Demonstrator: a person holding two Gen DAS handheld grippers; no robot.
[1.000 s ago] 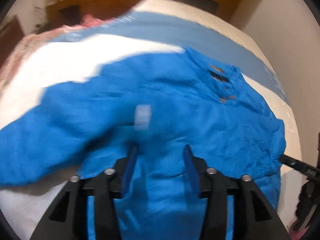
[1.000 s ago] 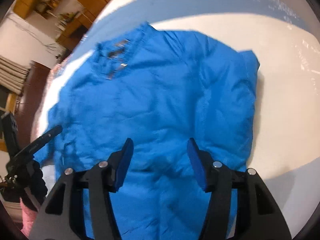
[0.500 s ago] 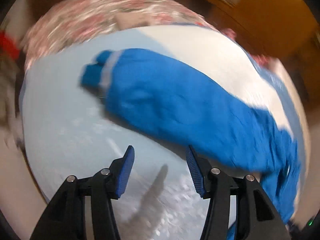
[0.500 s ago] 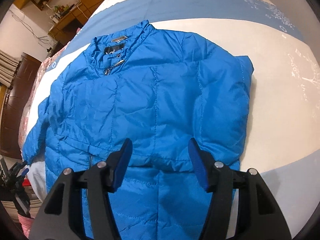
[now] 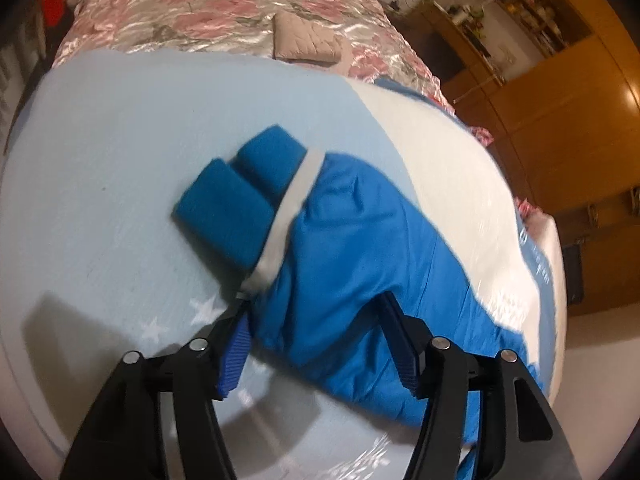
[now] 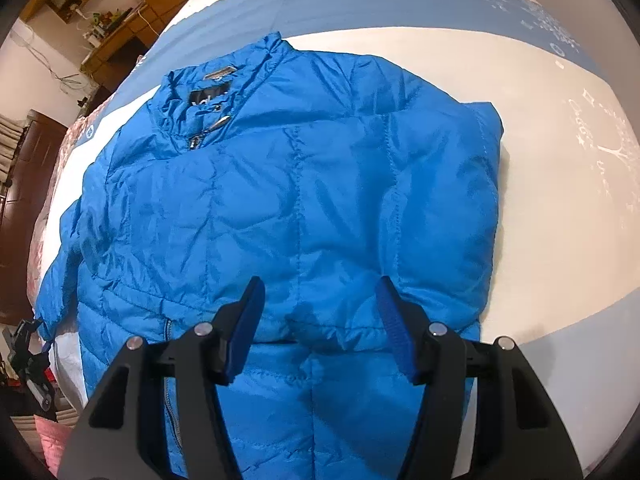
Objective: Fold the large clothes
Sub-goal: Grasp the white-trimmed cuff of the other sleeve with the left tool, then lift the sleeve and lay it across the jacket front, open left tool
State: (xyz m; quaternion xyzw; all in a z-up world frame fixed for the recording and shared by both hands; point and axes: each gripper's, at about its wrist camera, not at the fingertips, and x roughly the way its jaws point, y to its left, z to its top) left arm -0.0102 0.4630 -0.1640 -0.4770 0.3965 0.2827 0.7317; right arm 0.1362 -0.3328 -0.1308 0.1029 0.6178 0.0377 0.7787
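Note:
A bright blue puffer jacket (image 6: pixel 296 200) lies front-up on the bed, collar at the far side, one sleeve folded across the body. In the left wrist view its other sleeve (image 5: pixel 360 248) stretches over the sheet and ends in a grey band and a blue knit cuff (image 5: pixel 240 192). My left gripper (image 5: pixel 316 344) is open, its fingers straddling the sleeve just behind the cuff. My right gripper (image 6: pixel 320 320) is open and empty, hovering over the jacket's lower front.
The bed has a pale blue and white sheet (image 5: pixel 120 152). A pink floral quilt (image 5: pixel 200 12) with a beige pillow (image 5: pixel 308 42) lies beyond. Wooden wardrobes (image 5: pixel 560 92) stand to the right. The left gripper also shows at the bed's left edge in the right wrist view (image 6: pixel 28 344).
My left gripper swung from over the jacket body out to the sleeve and closed in on the cuff end. My right gripper pulled back slightly and stayed open over the jacket.

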